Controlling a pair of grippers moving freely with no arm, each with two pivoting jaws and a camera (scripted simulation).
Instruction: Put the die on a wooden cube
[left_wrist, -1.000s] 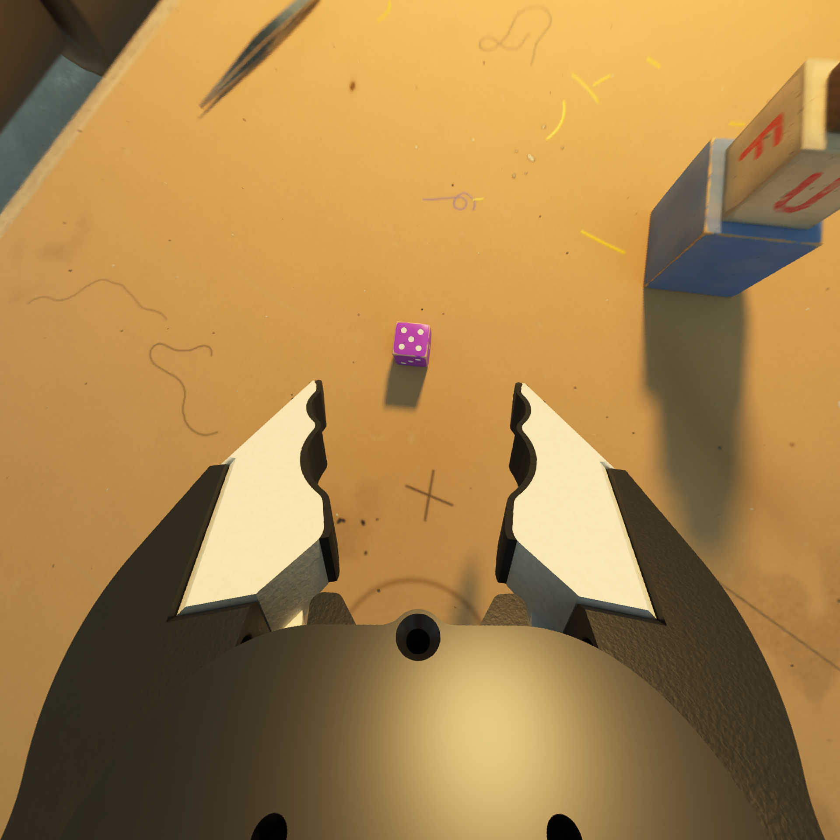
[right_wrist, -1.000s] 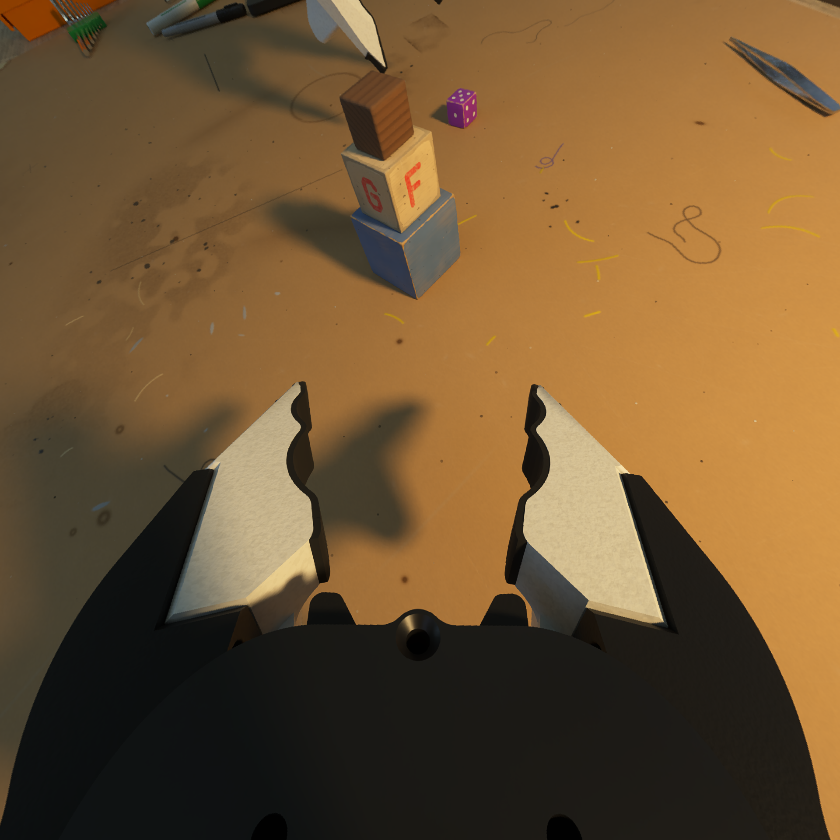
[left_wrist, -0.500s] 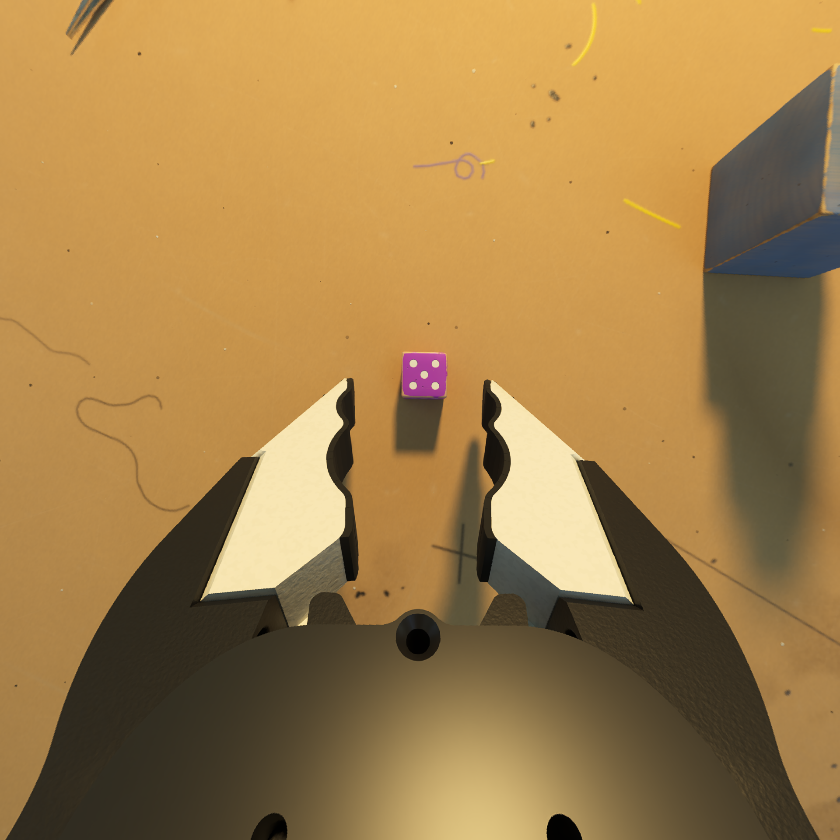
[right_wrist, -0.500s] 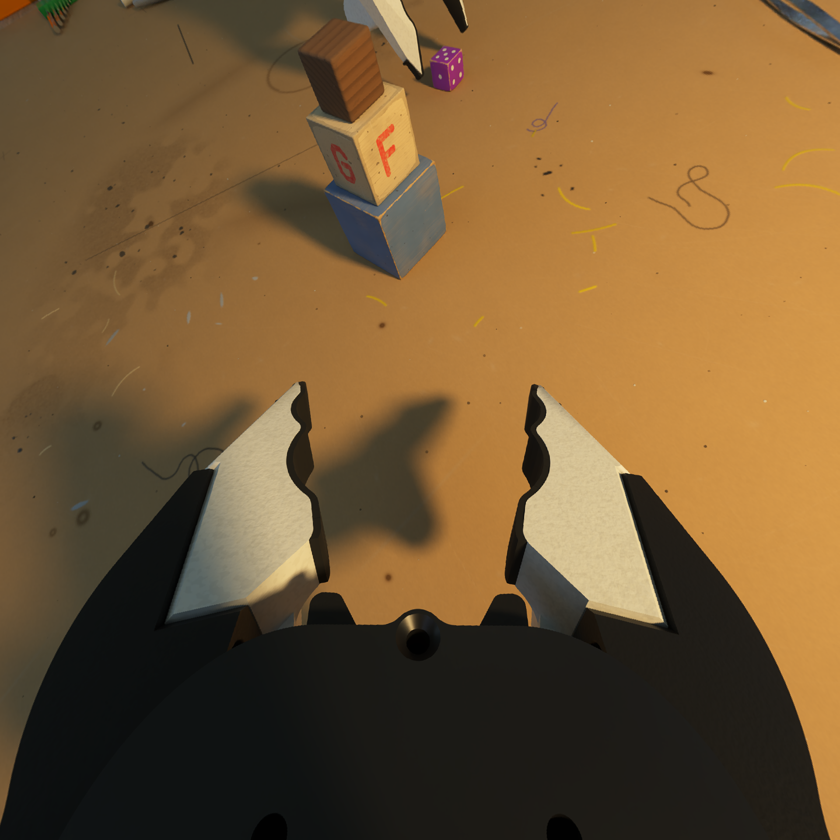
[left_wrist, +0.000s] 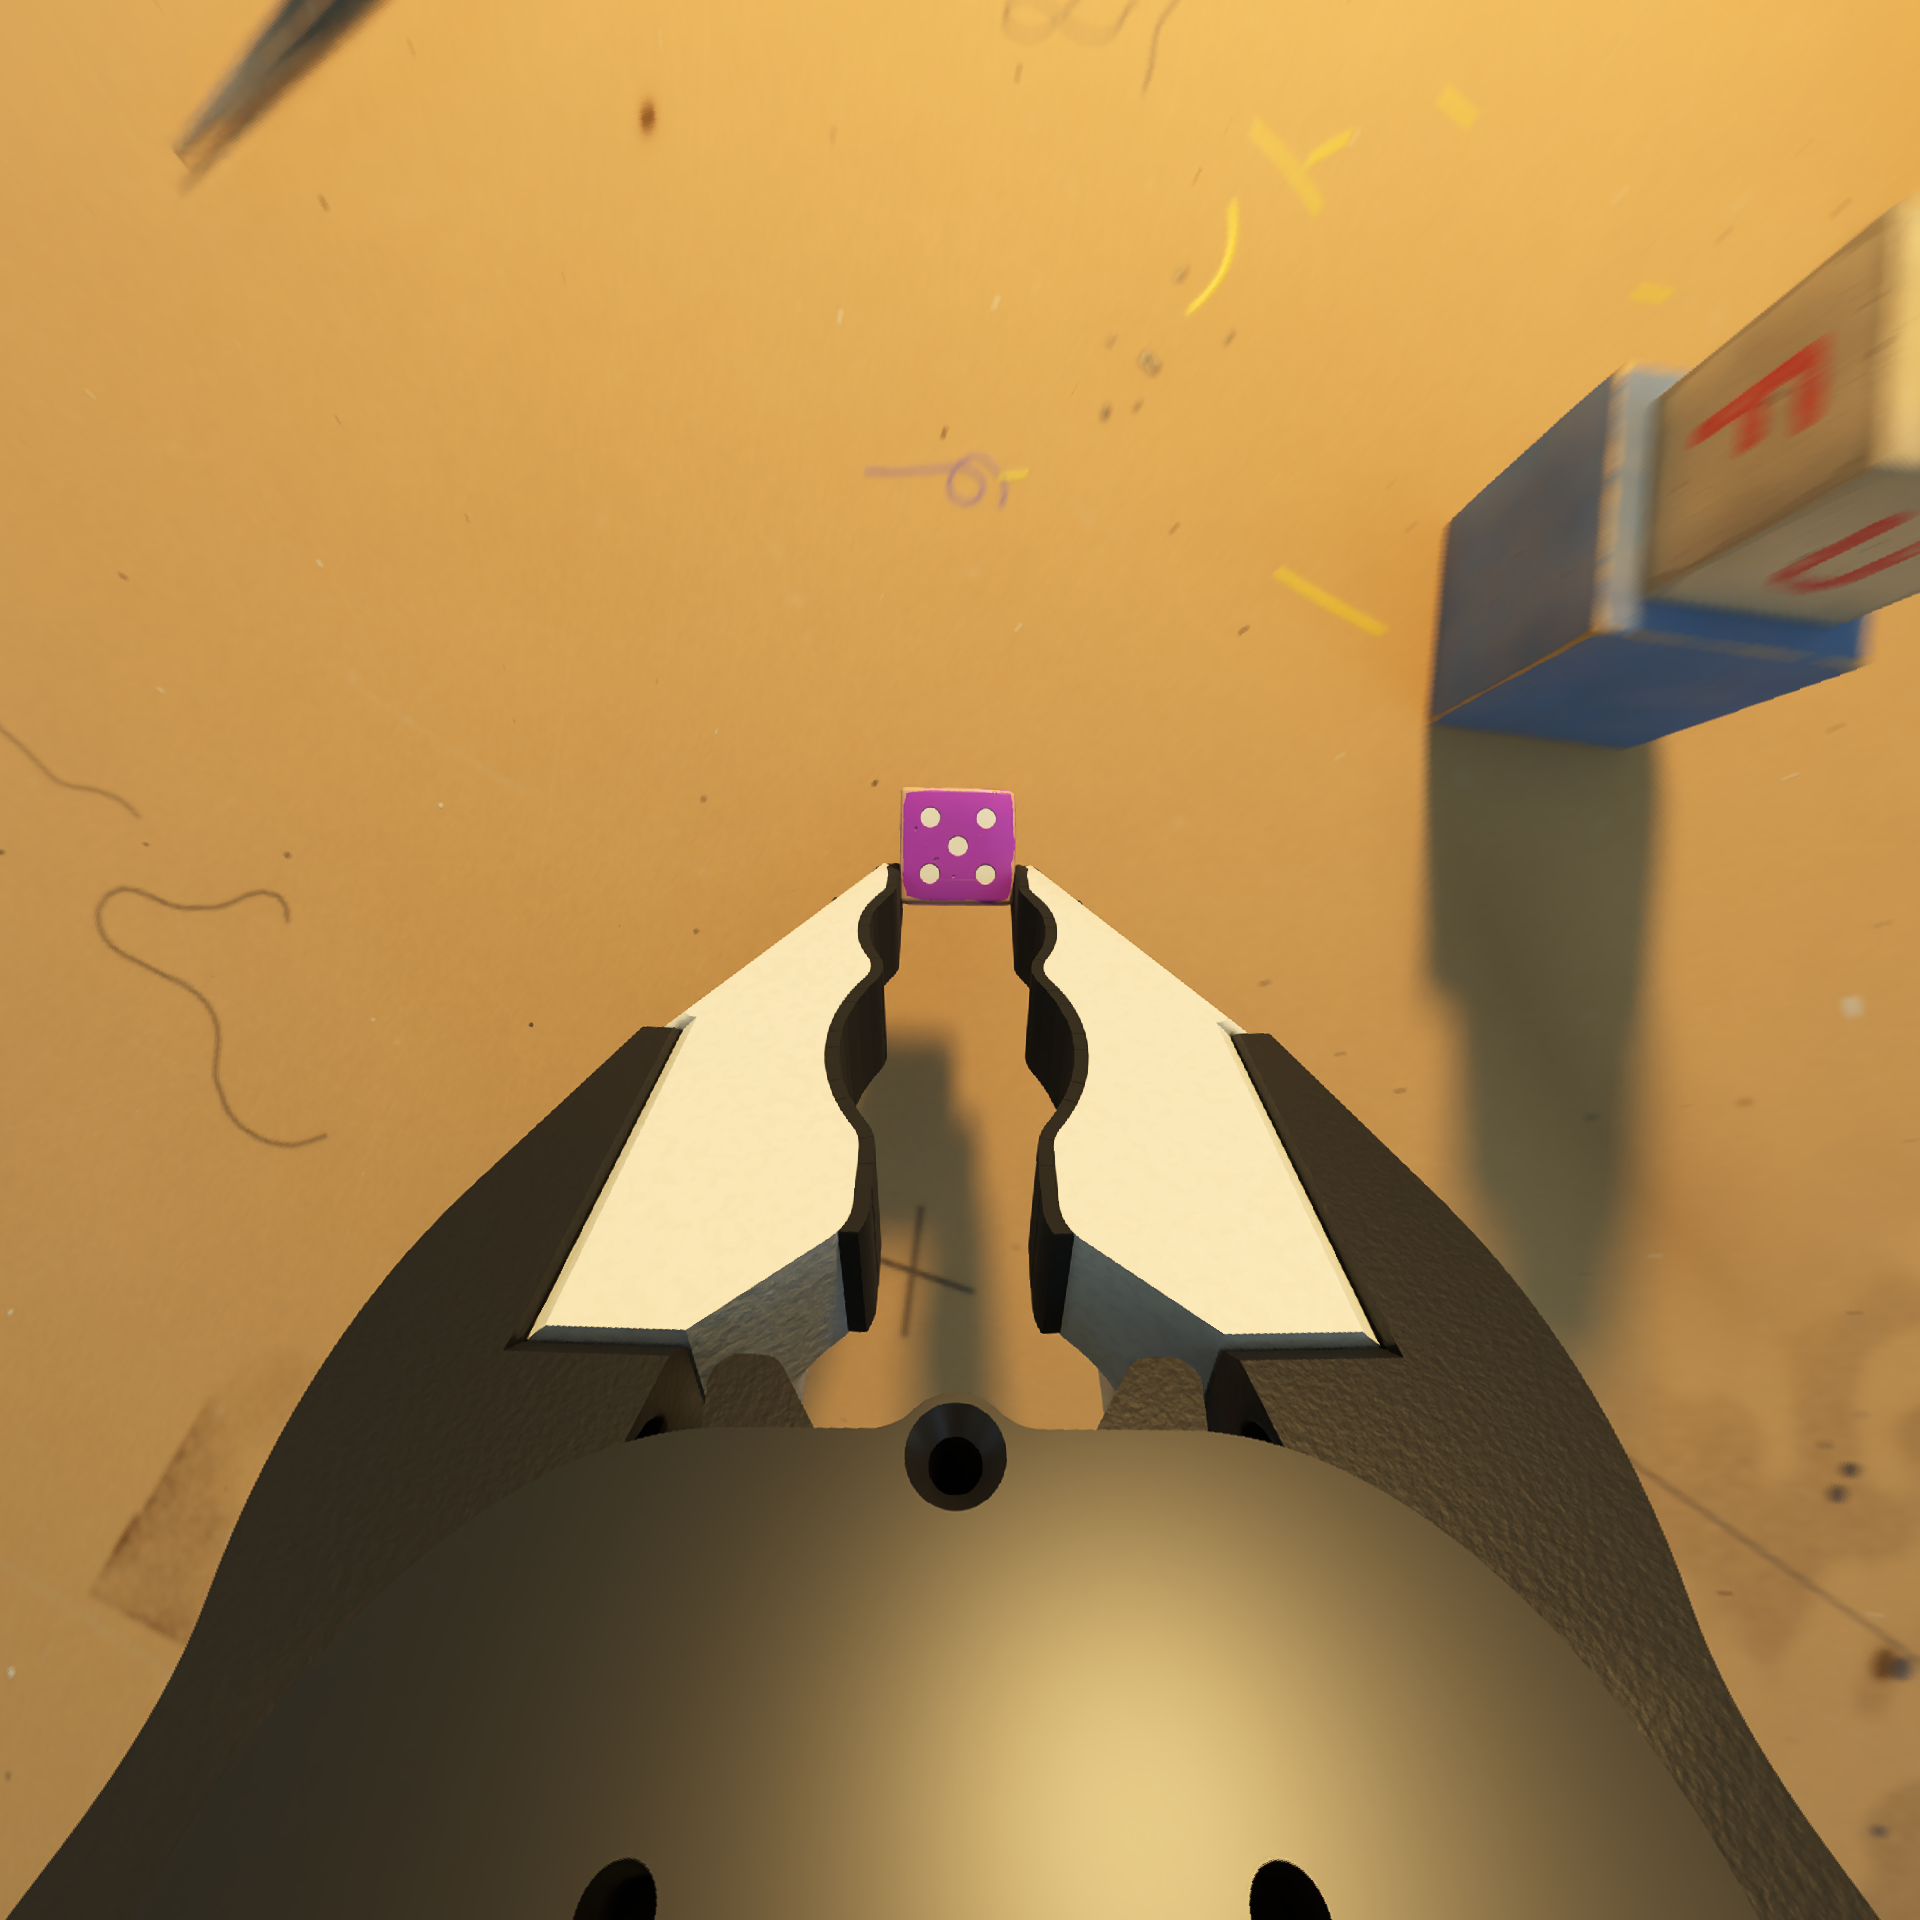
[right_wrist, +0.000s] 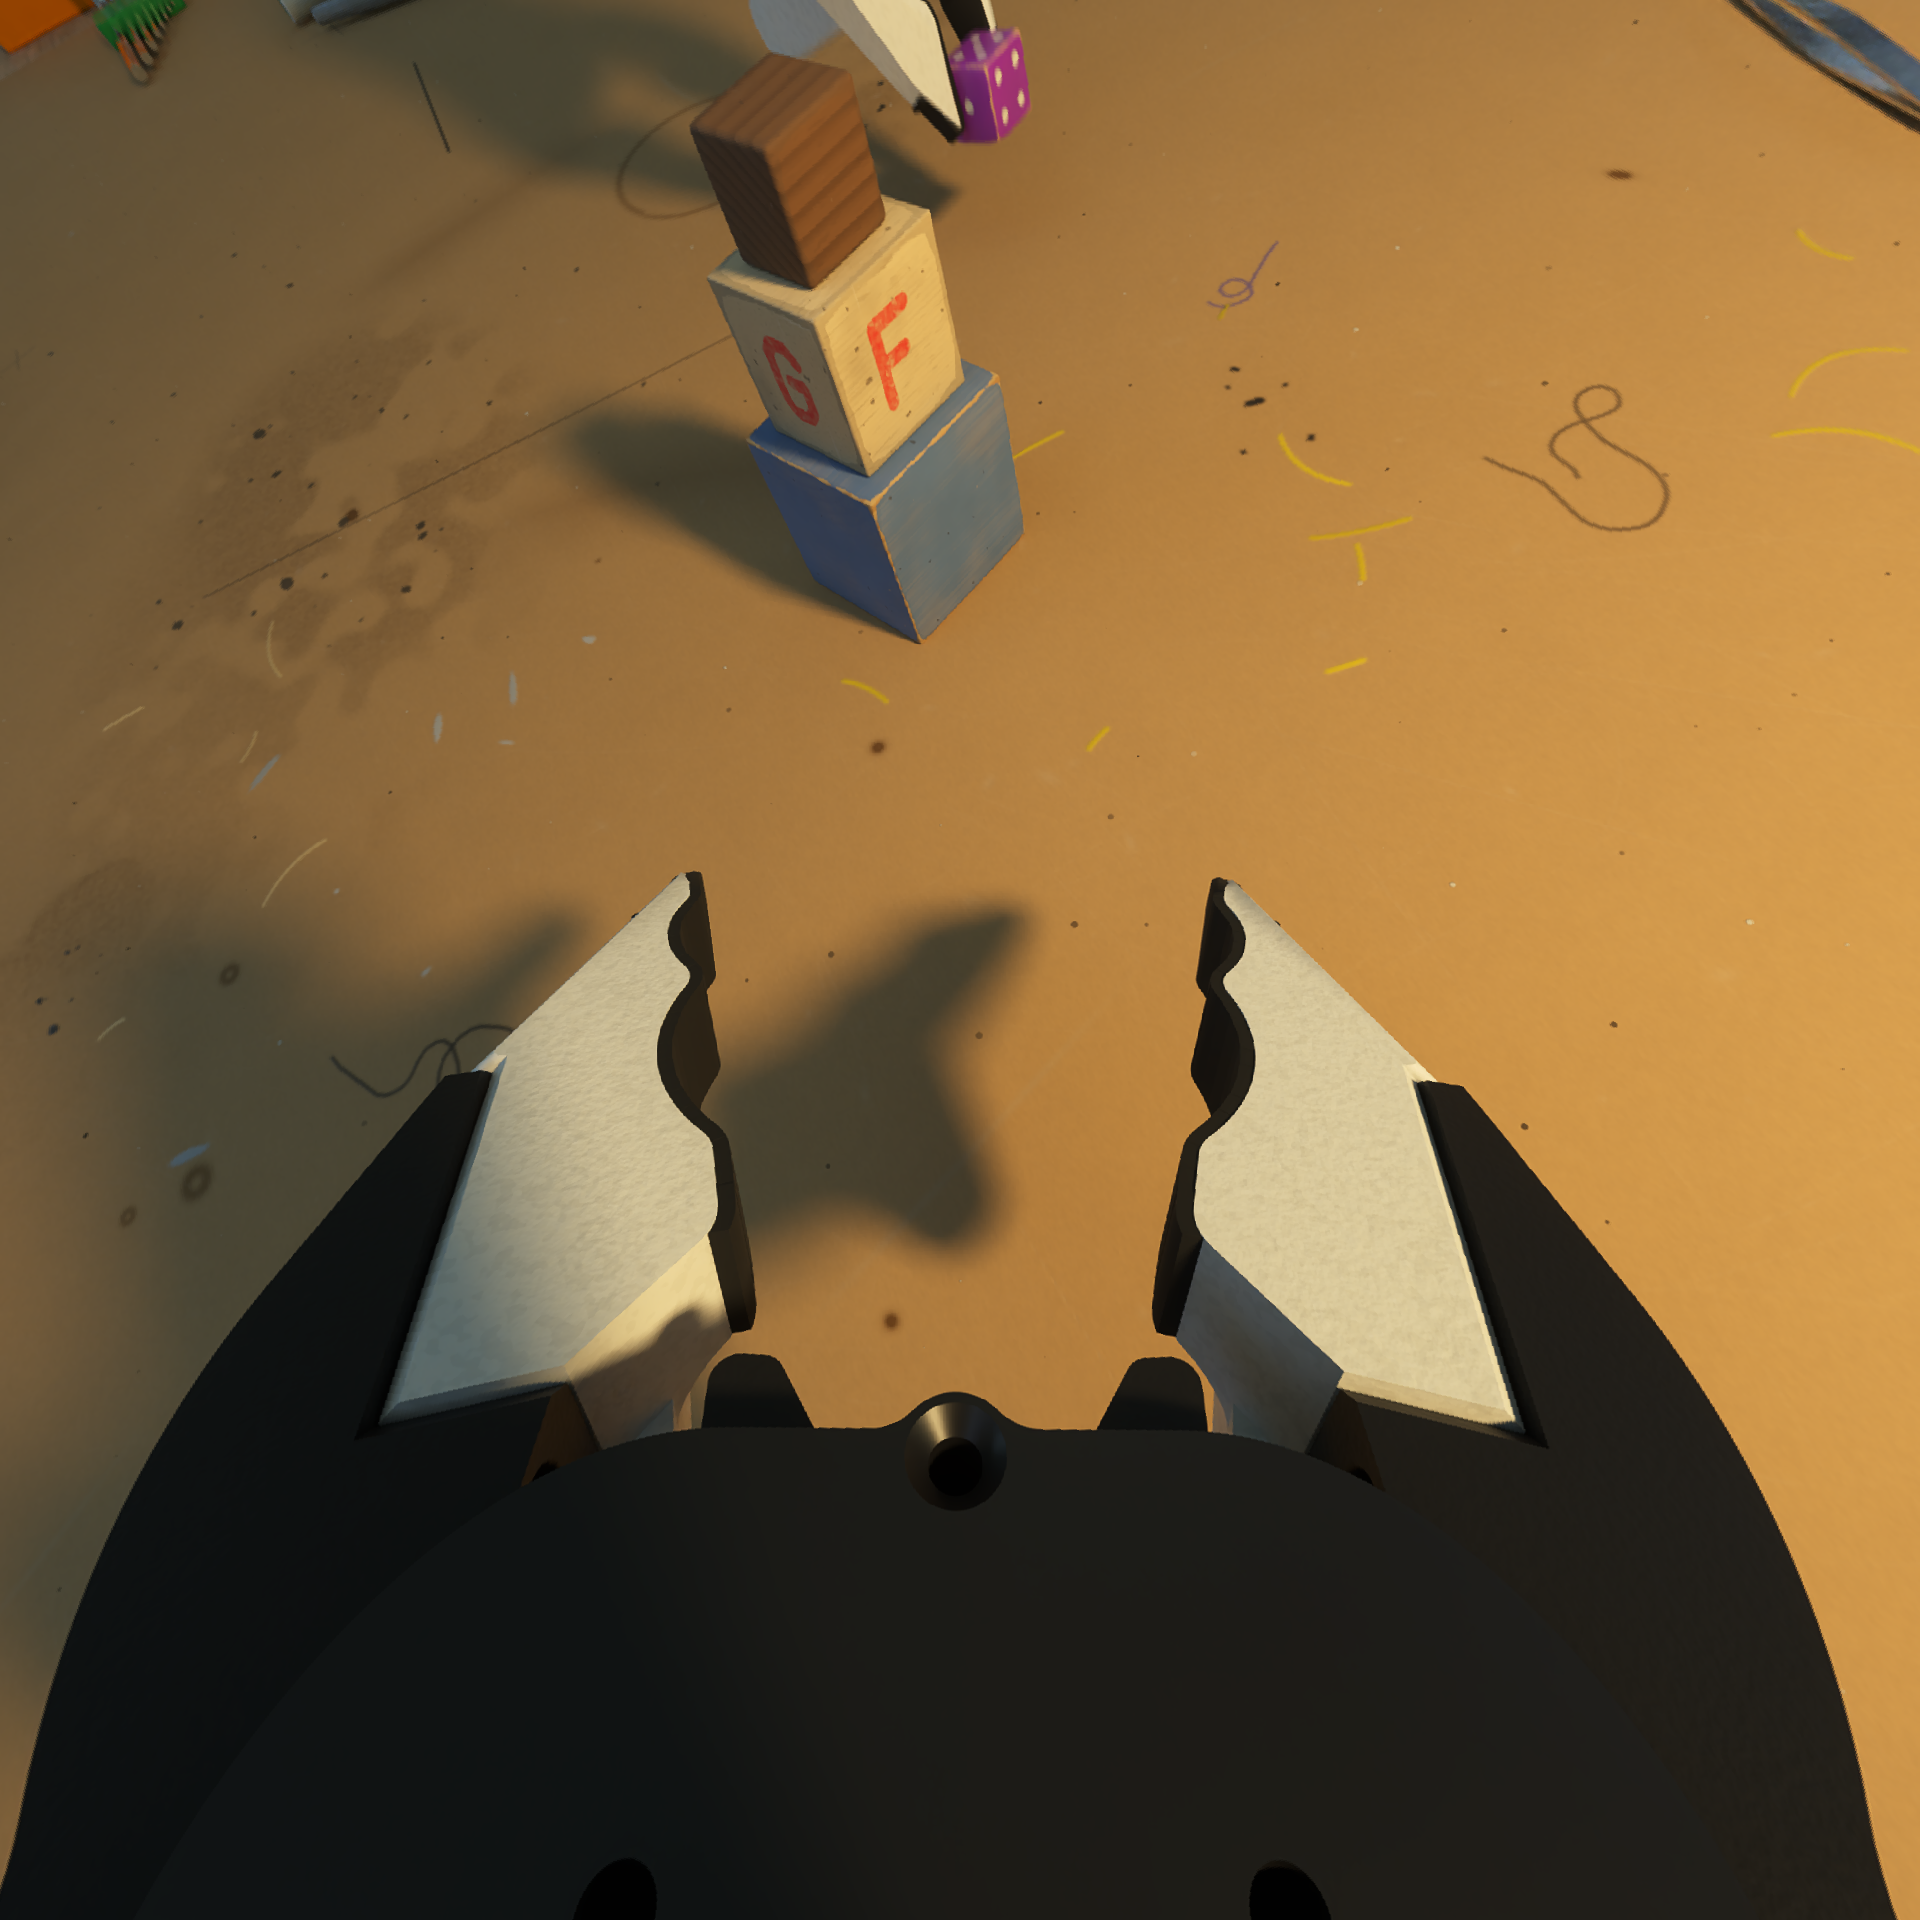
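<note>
My left gripper (left_wrist: 956, 883) is shut on the purple die (left_wrist: 956, 844), pinched between the fingertips and lifted off the brown board. In the right wrist view the die (right_wrist: 995, 85) hangs in the left gripper's fingers (right_wrist: 914, 62), just right of the stack's top. The stack is a dark brown wooden cube (right_wrist: 790, 166) on a pale lettered cube (right_wrist: 842, 353) on a blue cube (right_wrist: 904, 509). In the left wrist view the blue cube (left_wrist: 1538, 613) and lettered cube (left_wrist: 1787, 468) show at the right edge. My right gripper (right_wrist: 956, 904) is open and empty, well in front of the stack.
Metal tweezers (left_wrist: 260, 94) lie at the far left in the left wrist view and at the top right (right_wrist: 1839, 52) in the right wrist view. A green and orange item (right_wrist: 125, 26) lies at the top left corner.
My left gripper closed on the die and lifted it off the board. The stack has come back into the left wrist view. My right gripper stayed open and moved slightly.
</note>
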